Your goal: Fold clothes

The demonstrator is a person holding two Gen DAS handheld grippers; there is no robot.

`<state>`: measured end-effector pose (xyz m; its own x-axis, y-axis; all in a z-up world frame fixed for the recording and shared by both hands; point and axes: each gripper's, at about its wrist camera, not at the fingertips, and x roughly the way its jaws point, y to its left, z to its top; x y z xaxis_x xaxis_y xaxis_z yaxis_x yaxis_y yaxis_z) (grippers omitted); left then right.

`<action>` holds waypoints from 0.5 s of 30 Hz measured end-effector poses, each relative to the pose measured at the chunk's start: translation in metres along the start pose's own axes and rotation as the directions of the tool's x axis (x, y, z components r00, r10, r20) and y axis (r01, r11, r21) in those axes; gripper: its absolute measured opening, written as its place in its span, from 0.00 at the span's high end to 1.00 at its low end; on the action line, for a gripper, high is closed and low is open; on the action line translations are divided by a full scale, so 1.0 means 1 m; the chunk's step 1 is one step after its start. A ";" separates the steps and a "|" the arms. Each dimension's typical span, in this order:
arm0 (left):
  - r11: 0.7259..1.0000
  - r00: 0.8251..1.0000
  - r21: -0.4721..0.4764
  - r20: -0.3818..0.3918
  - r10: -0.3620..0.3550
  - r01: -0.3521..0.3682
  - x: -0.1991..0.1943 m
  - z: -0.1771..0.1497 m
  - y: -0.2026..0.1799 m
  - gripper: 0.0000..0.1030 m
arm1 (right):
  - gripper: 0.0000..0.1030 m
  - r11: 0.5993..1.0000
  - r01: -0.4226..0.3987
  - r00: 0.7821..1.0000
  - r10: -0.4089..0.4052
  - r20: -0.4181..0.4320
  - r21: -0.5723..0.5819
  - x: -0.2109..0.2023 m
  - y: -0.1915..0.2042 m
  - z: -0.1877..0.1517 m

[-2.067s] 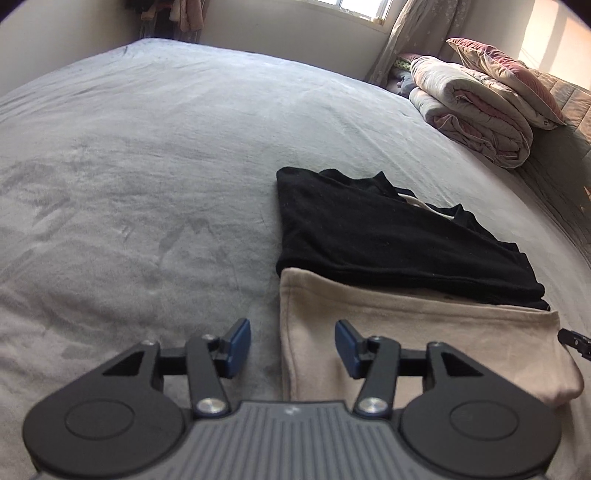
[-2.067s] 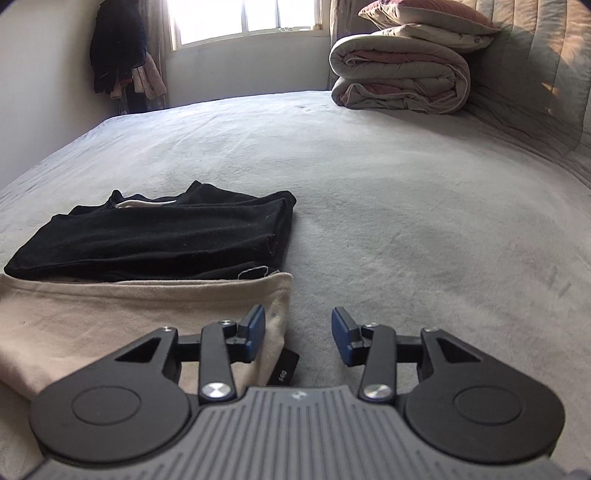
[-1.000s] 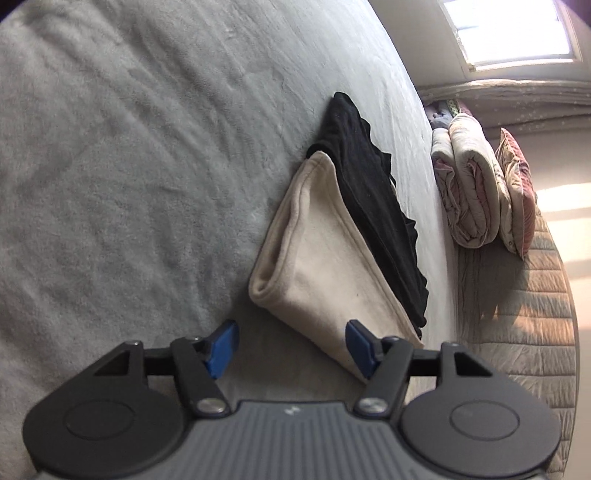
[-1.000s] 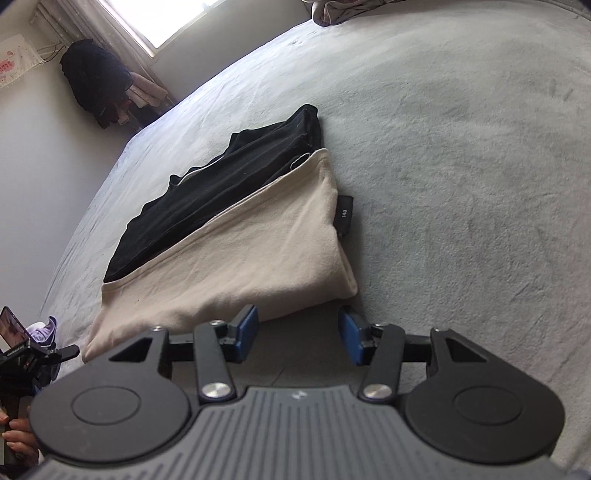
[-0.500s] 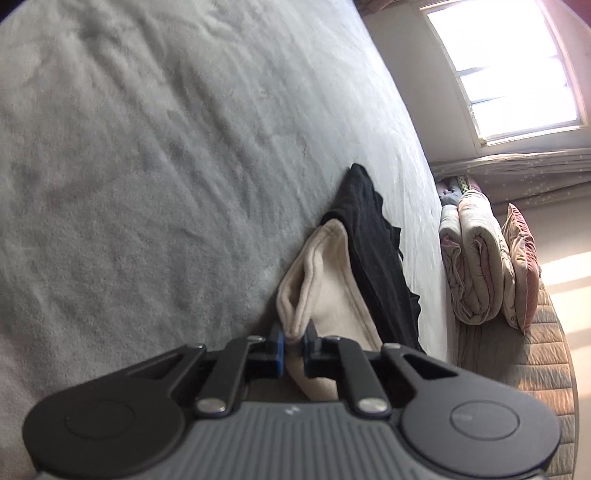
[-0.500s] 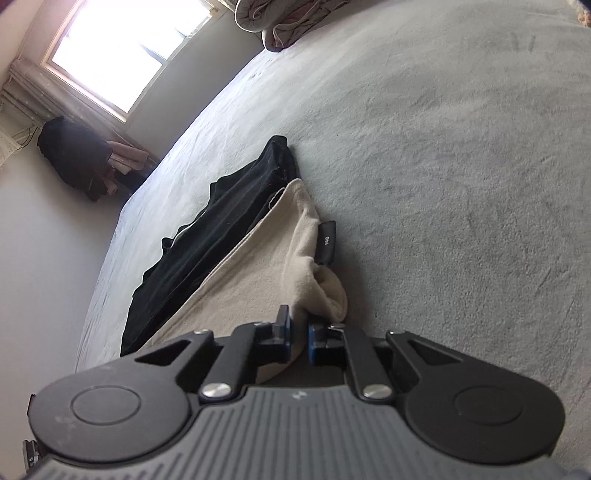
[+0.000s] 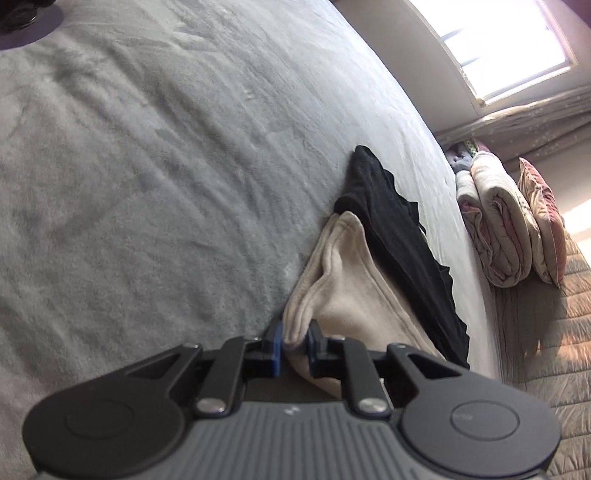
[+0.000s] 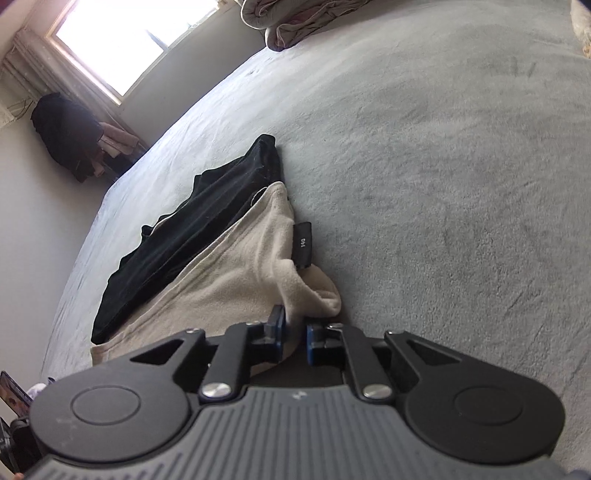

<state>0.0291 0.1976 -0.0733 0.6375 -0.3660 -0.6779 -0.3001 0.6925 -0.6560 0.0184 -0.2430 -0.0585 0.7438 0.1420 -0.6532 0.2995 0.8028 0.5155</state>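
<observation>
A beige fleece garment (image 7: 354,295) (image 8: 236,273) lies on the grey bed (image 7: 147,184) (image 8: 443,166), folded flat. Its far part is covered by a folded black garment (image 7: 399,236) (image 8: 207,206). My left gripper (image 7: 295,345) is shut on the beige garment's near left corner, which bunches up between the blue pads. My right gripper (image 8: 295,332) is shut on the near right corner, lifted into a ridge. A black size tag (image 8: 303,244) sticks out at the beige garment's right edge.
Folded quilts and a pillow (image 7: 506,229) (image 8: 295,26) are stacked at the head of the bed against a quilted headboard (image 7: 546,350). Dark clothes (image 8: 66,136) hang in the corner by the window. Wide bare bedspread lies left and right of the garments.
Both grippers went from open above the beige garment's near corners to shut on them. The corners now pull up into ridges, and both views have tilted further.
</observation>
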 end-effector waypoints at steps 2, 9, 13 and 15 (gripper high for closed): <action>0.998 0.999 0.054 0.026 0.022 -0.023 -0.008 0.004 -0.006 0.69 | 0.60 0.998 0.031 0.999 -0.030 0.017 -0.057 -0.002 0.007 0.001; 0.962 0.989 0.260 0.143 0.048 -0.085 -0.013 0.010 -0.038 0.58 | 0.54 0.945 0.155 0.980 -0.110 0.166 -0.289 -0.001 0.039 0.005; 0.917 0.989 0.395 0.147 -0.006 -0.053 -0.001 -0.001 -0.062 0.58 | 0.54 0.908 0.157 0.980 -0.094 0.175 -0.388 0.020 0.061 0.000; 0.892 0.990 0.450 0.140 -0.018 -0.048 0.008 -0.006 -0.073 0.58 | 0.54 0.889 0.152 0.981 -0.082 0.178 -0.431 0.028 0.071 -0.003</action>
<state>0.0521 0.1402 -0.0329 0.7358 -0.2874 -0.6131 0.0213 0.9148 -0.4033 0.0589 -0.1798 -0.0422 0.8110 -0.0294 -0.5843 0.1223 0.9852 0.1201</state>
